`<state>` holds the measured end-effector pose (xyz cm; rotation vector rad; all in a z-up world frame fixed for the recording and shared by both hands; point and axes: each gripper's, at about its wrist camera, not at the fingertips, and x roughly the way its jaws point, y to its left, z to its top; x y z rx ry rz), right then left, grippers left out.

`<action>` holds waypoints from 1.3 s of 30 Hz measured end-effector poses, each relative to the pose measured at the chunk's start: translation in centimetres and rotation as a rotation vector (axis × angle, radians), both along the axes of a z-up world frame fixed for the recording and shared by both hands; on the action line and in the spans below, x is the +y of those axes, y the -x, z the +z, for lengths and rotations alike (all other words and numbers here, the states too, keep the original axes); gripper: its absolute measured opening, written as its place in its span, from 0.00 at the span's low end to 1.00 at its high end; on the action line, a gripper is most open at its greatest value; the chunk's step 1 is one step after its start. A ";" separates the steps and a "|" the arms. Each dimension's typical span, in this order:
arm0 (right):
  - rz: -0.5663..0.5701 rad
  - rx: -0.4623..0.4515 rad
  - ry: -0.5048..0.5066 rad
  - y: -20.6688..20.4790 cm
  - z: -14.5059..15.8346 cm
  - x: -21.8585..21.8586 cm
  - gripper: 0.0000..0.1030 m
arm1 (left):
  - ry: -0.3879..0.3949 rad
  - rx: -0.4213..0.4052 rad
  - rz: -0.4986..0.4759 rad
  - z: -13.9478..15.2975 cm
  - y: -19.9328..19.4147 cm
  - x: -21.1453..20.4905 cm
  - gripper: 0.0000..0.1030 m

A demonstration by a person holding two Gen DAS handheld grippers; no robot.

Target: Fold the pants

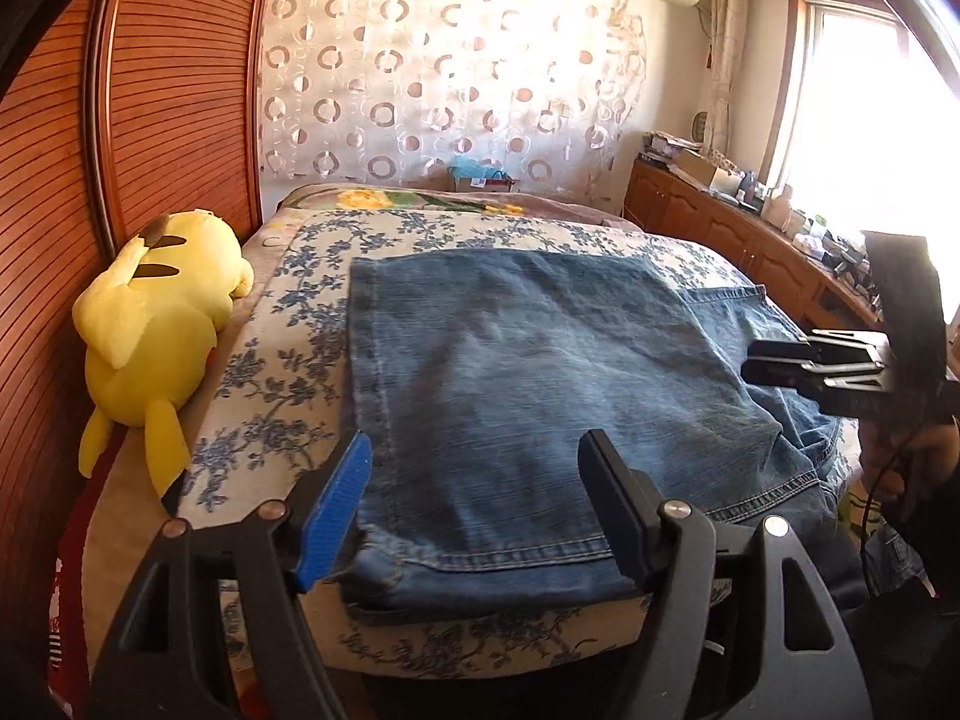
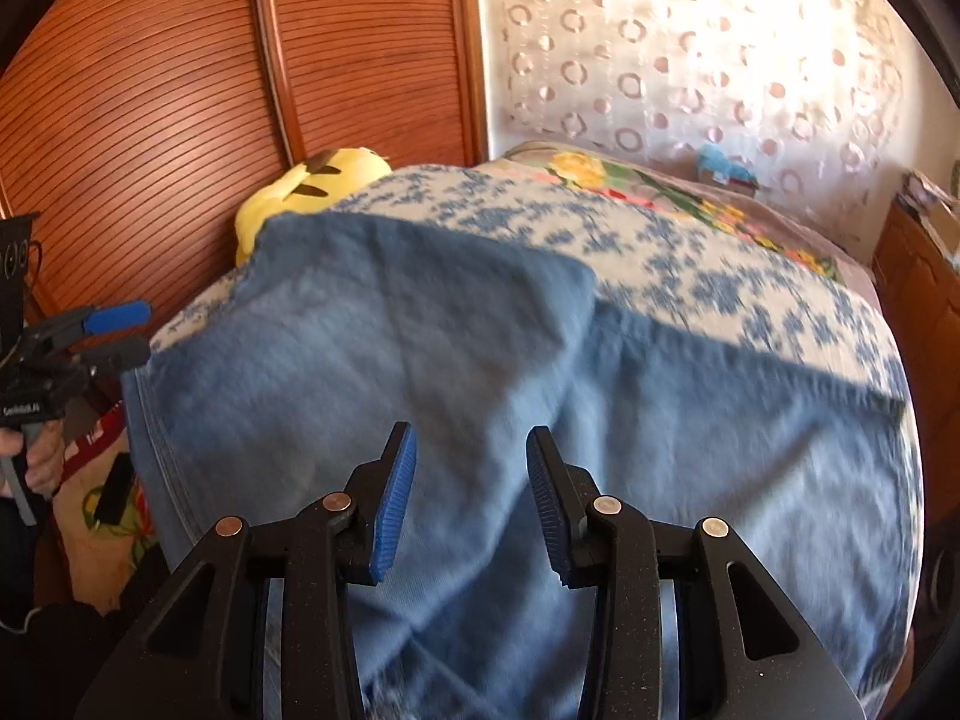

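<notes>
Blue denim pants lie folded flat on the bed, a stitched hem along the near edge. My left gripper is open, its blue-padded fingers standing wide on either side of that near hem, with no cloth pinched. In the right wrist view the pants fill the middle, one layer folded over another. My right gripper hovers just above the denim, open, nothing between its pads. The right gripper also shows at the pants' right edge, and the left gripper at the far left, held by a hand.
A yellow plush toy lies along the bed's left side against a slatted wooden wardrobe. The bed has a blue floral cover. A cluttered wooden cabinet runs along the right under a bright window.
</notes>
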<state>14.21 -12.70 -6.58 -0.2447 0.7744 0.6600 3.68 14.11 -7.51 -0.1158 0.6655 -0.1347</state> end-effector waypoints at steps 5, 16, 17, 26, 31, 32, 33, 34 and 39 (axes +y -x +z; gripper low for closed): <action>-0.026 0.002 -0.003 1.1 -0.5 -1.3 0.37 | -0.002 0.009 -0.024 -0.1 -0.5 -1.3 0.69; -0.042 0.080 -0.052 4.7 -1.5 -3.3 0.37 | -0.028 0.050 -0.058 -1.3 -1.4 -3.5 0.69; -0.040 0.086 -0.057 5.1 -1.6 -3.2 0.37 | -0.031 0.055 -0.056 -1.5 -1.5 -3.5 0.69; -0.009 0.139 -0.061 6.5 -2.6 -2.0 0.15 | -0.051 0.079 -0.047 -2.7 -1.8 -4.1 0.69; 0.025 0.146 -0.064 7.6 -2.2 -2.4 0.01 | -0.048 0.098 -0.040 -3.3 -2.1 -4.0 0.69; 0.024 0.146 -0.069 7.7 -2.1 -2.6 0.00 | -0.045 0.101 -0.040 -3.4 -2.1 -4.0 0.70; 0.027 0.153 -0.077 7.8 -1.9 -2.9 0.00 | -0.042 0.102 -0.039 -3.4 -2.2 -4.0 0.70; 0.031 0.162 -0.088 8.1 -1.8 -3.3 0.00 | -0.040 0.102 -0.039 -3.5 -2.2 -4.0 0.70; 0.028 0.165 -0.097 8.7 -1.8 -4.0 0.00 | -0.041 0.104 -0.038 -3.5 -2.2 -4.0 0.70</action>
